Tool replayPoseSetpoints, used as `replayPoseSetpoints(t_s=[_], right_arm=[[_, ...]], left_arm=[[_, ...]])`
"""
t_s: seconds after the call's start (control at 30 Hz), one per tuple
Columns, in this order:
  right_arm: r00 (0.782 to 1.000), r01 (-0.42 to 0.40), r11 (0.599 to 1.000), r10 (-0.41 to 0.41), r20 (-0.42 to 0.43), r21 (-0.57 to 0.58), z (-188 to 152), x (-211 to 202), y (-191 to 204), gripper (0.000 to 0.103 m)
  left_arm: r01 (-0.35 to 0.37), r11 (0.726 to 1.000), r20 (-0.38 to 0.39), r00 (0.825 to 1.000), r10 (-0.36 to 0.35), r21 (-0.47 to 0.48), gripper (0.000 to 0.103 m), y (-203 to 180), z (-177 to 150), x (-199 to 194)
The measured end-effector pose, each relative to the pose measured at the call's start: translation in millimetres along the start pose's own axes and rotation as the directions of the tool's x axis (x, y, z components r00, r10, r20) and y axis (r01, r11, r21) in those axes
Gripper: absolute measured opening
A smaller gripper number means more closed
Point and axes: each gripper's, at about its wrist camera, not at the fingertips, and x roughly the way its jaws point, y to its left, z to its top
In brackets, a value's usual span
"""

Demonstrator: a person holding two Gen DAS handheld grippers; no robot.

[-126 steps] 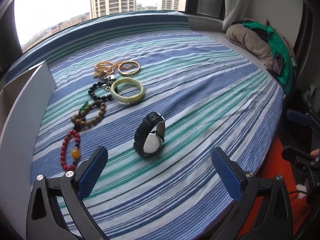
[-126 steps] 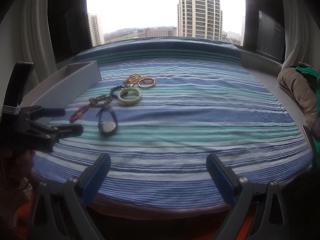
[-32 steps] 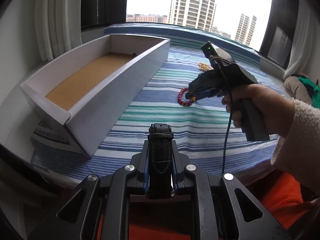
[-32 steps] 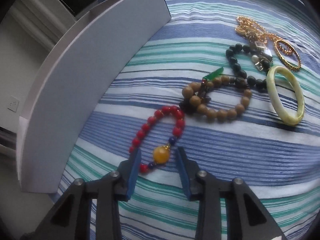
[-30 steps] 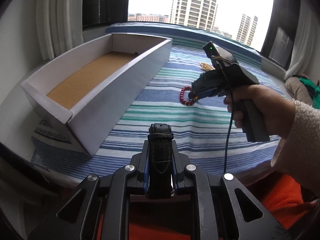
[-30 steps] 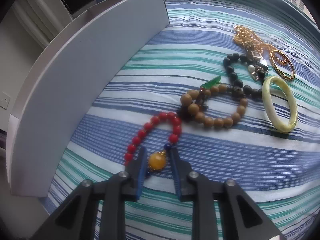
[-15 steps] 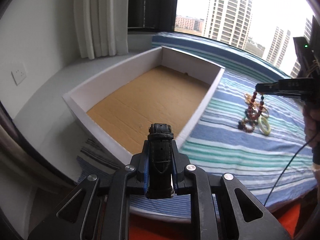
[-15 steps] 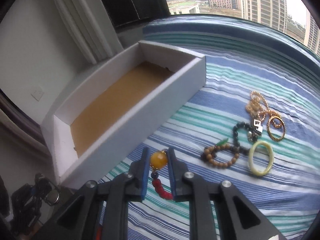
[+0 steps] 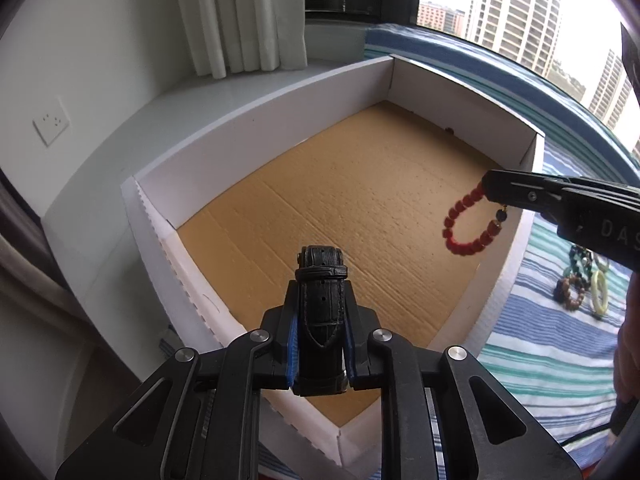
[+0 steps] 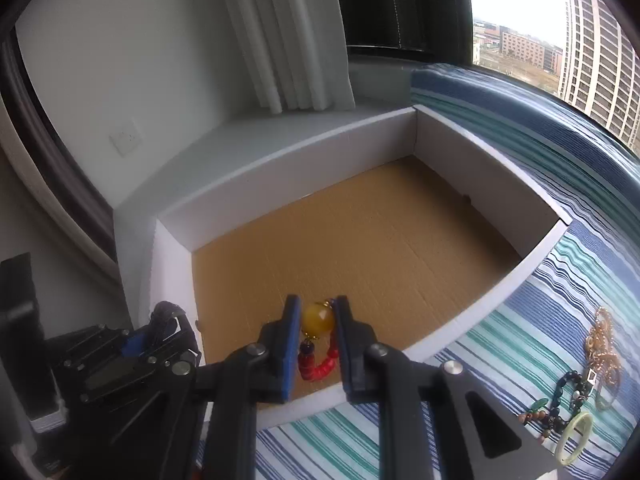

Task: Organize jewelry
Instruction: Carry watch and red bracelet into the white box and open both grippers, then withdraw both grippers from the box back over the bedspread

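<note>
My left gripper (image 9: 320,312) is shut on a black leather-strap watch (image 9: 322,304), held above the near end of a white box (image 9: 248,120) with a brown cardboard floor. My right gripper (image 10: 316,322) is shut on the amber bead (image 10: 318,320) of a red bead bracelet (image 10: 318,366), which dangles over the box's near edge. In the left wrist view that red bracelet (image 9: 466,224) hangs from the right gripper (image 9: 490,192) over the box's right side. In the right wrist view the left gripper (image 10: 168,332) sits at lower left.
The box (image 10: 288,160) lies on a blue, green and white striped cloth (image 10: 520,320). Right of it lie a pale green bangle (image 10: 574,436), wooden and dark bead bracelets (image 10: 560,404) and a gold chain (image 10: 604,344). A white wall with curtains stands behind.
Both grippers have swung further left over the box. The red bracelet has been lifted off the cloth and carried above the box; the watch stays clamped in the left gripper.
</note>
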Motion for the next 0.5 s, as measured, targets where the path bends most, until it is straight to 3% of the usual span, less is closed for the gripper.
replayPoseSetpoints(t_s=[0.07, 0.13, 0.2, 0.37, 0.5], right_arm=[[1.0, -0.003, 1.0, 0.003, -0.015, -0.005, -2.8, 11.6, -1.6, 0.018], [1.0, -0.007, 1.0, 0.007, 0.006, 0.011, -6.5, 12.1, -6.4, 0.019], [1.0, -0.012, 1.0, 0.011, 0.029, 0.025, -11.1, 6.1, -11.6, 0.033], [0.992, 0.036, 0.999, -0.038, 0.122, 0.02, -47.2, -28.3, -20.0, 0.035], [0.981, 0.071, 0.997, -0.072, 0.179, 0.011, -113.4, -62.5, -26.1, 0.044]], left_arm=[[-0.017, 1.0, -0.006, 1.0, 0.017, 0.003, 0.019, -3.1, -1.2, 6.0], [-0.042, 0.999, -0.006, 0.999, 0.042, 0.02, 0.037, -8.8, -0.6, 11.5], [-0.061, 0.997, 0.017, 0.998, 0.06, 0.042, 0.064, -12.8, -1.9, 10.9], [-0.072, 0.995, 0.115, 0.991, 0.064, 0.072, 0.081, -18.3, 7.1, -0.2], [-0.154, 0.982, 0.188, 0.973, 0.132, 0.109, 0.082, -22.7, 5.2, 1.9]])
